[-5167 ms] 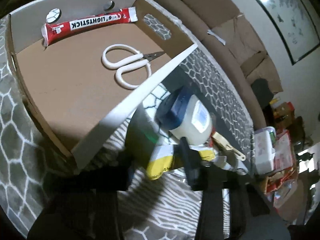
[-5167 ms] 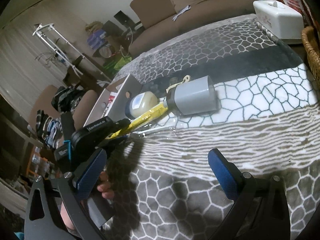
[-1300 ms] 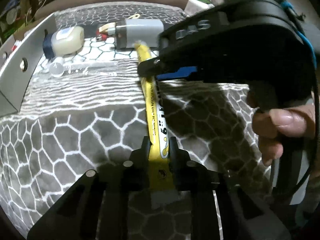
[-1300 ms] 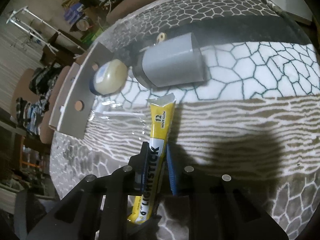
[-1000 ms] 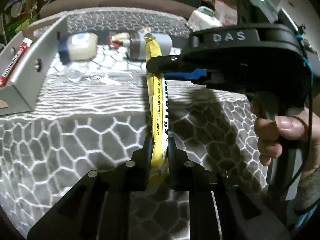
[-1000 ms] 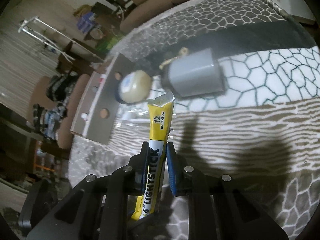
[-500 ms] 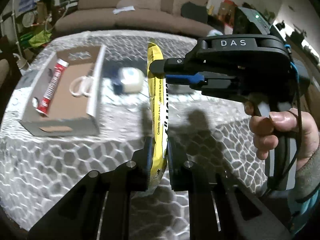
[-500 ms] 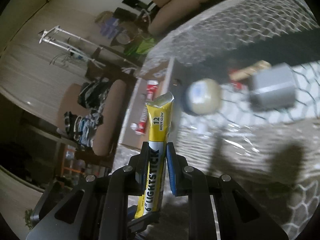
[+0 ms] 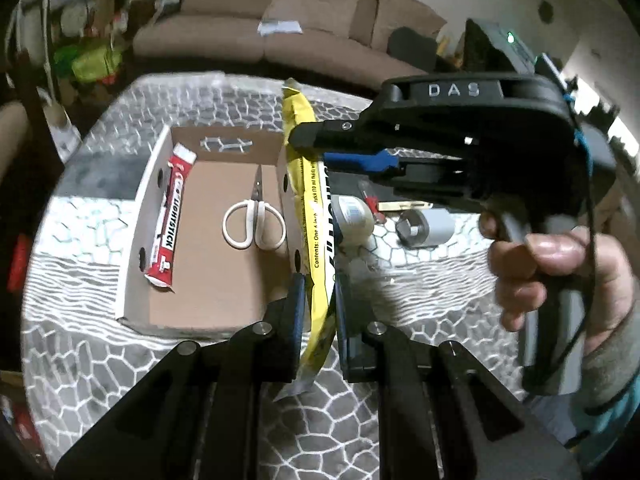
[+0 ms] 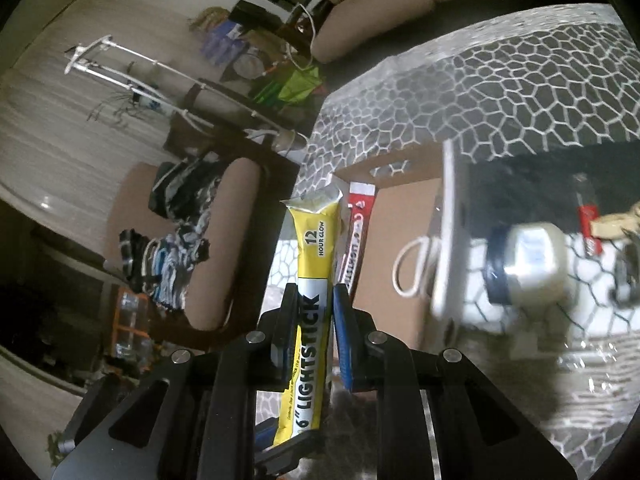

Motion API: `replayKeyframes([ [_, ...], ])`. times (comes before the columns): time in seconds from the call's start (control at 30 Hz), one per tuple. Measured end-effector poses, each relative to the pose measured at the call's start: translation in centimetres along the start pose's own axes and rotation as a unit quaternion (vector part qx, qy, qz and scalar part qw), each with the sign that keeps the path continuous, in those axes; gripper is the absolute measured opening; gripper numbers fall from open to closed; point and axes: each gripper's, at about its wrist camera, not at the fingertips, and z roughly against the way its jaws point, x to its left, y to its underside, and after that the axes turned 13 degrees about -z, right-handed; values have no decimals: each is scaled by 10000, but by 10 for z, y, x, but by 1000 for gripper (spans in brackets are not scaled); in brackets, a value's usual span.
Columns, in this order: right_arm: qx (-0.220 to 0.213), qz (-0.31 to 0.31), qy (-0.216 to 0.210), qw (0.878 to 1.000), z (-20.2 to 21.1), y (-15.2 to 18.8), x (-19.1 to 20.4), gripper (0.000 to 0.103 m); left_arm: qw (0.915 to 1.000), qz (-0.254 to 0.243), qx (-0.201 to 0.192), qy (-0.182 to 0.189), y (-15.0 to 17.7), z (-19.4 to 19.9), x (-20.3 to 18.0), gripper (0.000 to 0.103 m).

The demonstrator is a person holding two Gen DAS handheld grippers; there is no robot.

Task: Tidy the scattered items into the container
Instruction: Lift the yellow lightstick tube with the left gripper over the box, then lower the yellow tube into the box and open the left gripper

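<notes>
— Gripping the yellow lightstick packet (image 9: 311,216) from both ends? 
— Yes. The left gripper (image 9: 319,312) has its fingers pressed on the lower end, and the right gripper (image 10: 313,312) is clamped across the packet higher up, holding it in the air. 
— And the cardboard box (image 9: 132,248)? 
— On the patterned blanket (image 9: 100,360) below, holding a red lightstick (image 9: 167,220) and white scissors (image 9: 254,220). A cream jar (image 9: 354,224) and grey cylinder (image 9: 430,230) lie just outside.

home living room | brown sofa (image 9: 280,36) | clothes rack (image 10: 168,76) | patterned blanket (image 9: 120,360)
</notes>
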Motion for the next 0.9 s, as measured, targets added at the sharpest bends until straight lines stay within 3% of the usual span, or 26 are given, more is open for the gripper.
replayKeyframes([
  [0.1, 73, -101, 100, 9999, -26, -10, 1, 16, 9993, 298, 77, 224, -3, -10, 37, 13],
  [0.3, 265, -297, 406, 9984, -86, -36, -2, 16, 9986, 458, 278, 33, -7, -40, 87, 13],
  [0.6, 388, -272, 1087, 9929, -138, -59, -16, 16, 9965, 290, 762, -171, -15, -85, 105, 13],
  [0.9, 367, -324, 1315, 9901, -158, -63, -29, 16, 9938, 162, 1019, -425, -15, -109, 111, 14],
])
